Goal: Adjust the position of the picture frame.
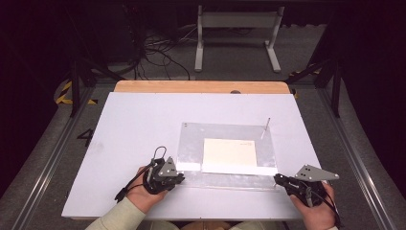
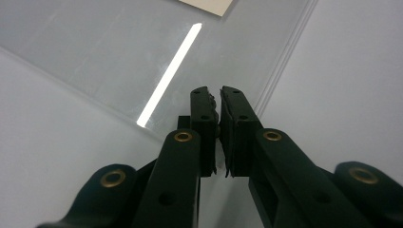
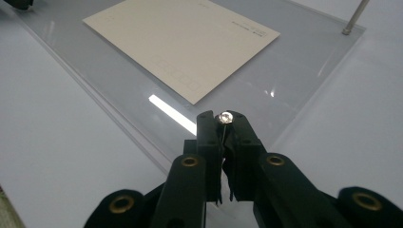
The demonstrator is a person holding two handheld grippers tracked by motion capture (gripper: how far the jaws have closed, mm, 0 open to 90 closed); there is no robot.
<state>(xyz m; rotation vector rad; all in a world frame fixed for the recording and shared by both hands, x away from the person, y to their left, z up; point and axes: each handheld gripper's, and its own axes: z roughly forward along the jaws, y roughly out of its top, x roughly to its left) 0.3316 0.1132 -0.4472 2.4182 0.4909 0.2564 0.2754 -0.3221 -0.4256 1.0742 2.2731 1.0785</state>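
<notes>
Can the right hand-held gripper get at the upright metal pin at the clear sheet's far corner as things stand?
Probably not to grasp it: the path over the clear acrylic sheet looks free, but the right hand-held gripper is shut on a small shiny screw. The thin upright metal pin stands unobstructed.

The white surface (image 1: 134, 120) lies on a wooden tabletop (image 1: 201, 86), amid a dark room. Beyond it on the grey floor (image 1: 230, 72) stand a white metal frame (image 1: 238, 21) and tangled black cables (image 1: 158, 55). Yellow-black hazard tape (image 1: 64, 93) marks the floor at the left.
</notes>
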